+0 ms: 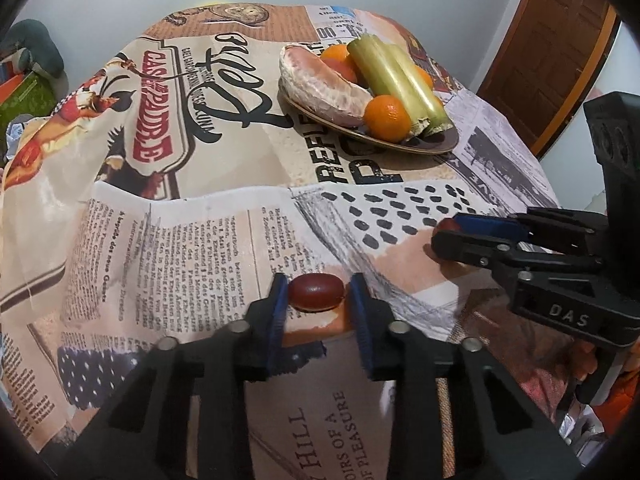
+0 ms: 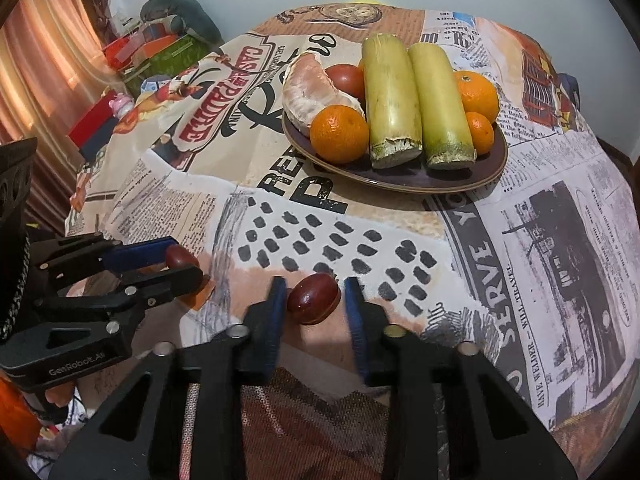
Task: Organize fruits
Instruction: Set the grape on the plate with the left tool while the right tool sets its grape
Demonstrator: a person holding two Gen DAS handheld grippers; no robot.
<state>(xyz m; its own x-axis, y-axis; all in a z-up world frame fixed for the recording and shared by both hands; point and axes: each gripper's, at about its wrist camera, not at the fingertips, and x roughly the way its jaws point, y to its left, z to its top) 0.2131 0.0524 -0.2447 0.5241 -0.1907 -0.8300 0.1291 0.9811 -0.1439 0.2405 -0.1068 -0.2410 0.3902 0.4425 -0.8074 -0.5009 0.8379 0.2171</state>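
Note:
My left gripper is shut on a small dark red oval fruit, held over the near part of the table. My right gripper is shut on a second dark red fruit. Each gripper shows in the other's view: the right gripper at right, the left gripper at left, each with its red fruit at the tips. A dark oval plate farther back holds oranges, a peeled pomelo piece and two sugarcane pieces. The plate also shows in the left wrist view.
The table wears a newspaper-print cloth that drapes over the edges. Boxes and clutter stand beyond the far left edge by a curtain. A wooden door is at the far right.

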